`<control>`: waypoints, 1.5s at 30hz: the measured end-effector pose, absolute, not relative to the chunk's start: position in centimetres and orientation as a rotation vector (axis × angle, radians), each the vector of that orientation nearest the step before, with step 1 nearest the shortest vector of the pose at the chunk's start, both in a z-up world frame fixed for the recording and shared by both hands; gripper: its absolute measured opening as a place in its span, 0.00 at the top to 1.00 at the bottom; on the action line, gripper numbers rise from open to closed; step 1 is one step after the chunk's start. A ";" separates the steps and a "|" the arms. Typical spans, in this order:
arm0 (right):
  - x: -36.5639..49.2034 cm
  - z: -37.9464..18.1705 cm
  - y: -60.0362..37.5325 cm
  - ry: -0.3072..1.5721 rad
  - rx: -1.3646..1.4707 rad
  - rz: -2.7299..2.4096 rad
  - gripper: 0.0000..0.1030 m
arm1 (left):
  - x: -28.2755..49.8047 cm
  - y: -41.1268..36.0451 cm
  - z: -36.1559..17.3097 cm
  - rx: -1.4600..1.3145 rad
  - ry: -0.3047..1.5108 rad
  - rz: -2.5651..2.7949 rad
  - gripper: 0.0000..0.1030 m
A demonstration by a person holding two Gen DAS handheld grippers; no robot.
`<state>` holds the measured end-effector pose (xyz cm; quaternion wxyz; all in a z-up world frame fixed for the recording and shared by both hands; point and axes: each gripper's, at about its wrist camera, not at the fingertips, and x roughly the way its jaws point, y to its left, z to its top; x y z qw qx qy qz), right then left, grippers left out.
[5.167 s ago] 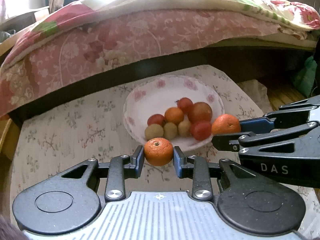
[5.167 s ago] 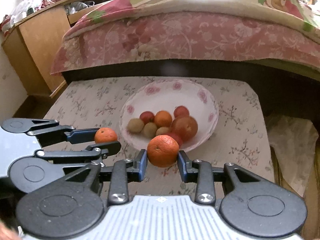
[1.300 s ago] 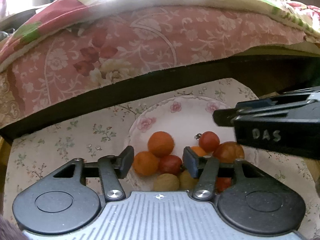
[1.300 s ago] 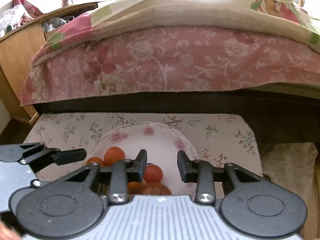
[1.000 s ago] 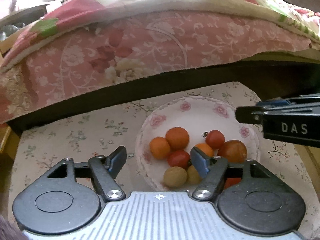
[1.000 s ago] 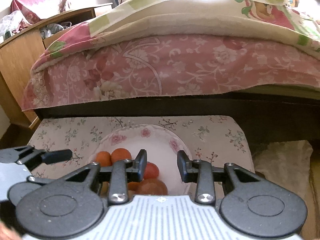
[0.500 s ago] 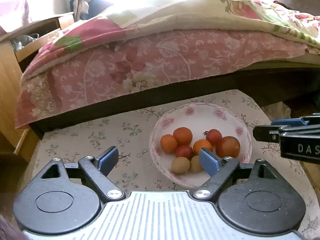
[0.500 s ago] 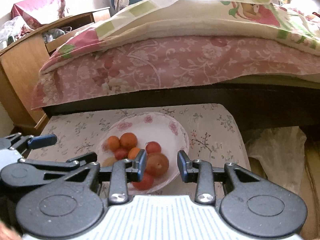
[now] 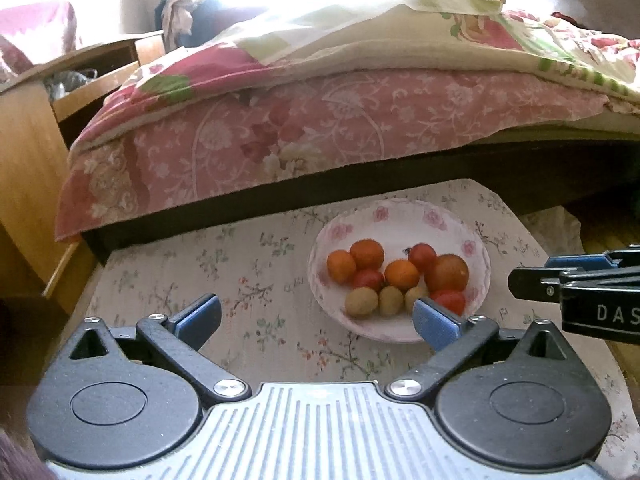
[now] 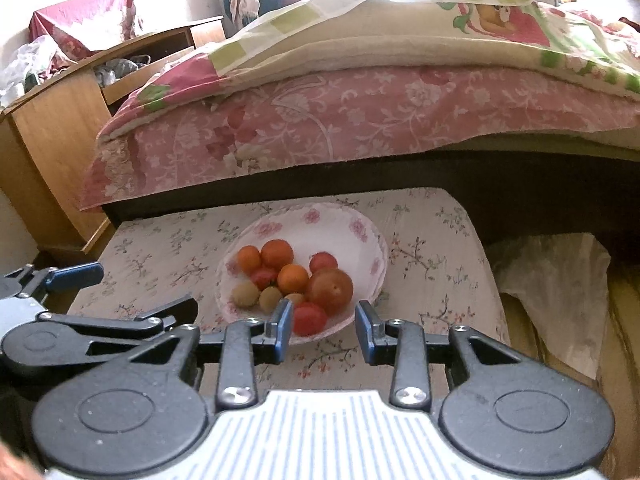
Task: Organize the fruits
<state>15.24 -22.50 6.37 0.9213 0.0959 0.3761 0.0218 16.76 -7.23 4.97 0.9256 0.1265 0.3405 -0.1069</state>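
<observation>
The fruits (image 9: 394, 280) lie heaped in the bowl (image 9: 400, 216) on the floral table (image 9: 240, 264), toward its 6 o'clock rim. The left gripper (image 9: 316, 316) gapes wide, empty; the right gripper (image 10: 323, 326), at 3 o'clock, is parted, empty.

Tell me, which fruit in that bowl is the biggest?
The reddish-orange round fruit at the bowl's right side; it clearly outsizes the small oranges, red ones and brownish ones beside it.

The letters "DAS" stand in white on the black side of the right tool (image 9: 532, 280), seen at the right edge of the left wrist view; no other text is legible
</observation>
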 end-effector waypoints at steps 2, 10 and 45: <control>14.7 6.1 -22.3 0.781 0.192 0.046 0.66 | 16.2 -6.9 4.8 0.253 0.705 -0.215 0.00; 12.6 5.8 -21.2 0.795 0.194 0.053 0.66 | 14.4 -6.3 4.2 0.263 0.729 -0.215 0.00; 9.2 5.4 -19.5 0.813 0.194 0.067 0.60 | 11.3 -5.2 2.9 0.234 0.794 -0.211 0.00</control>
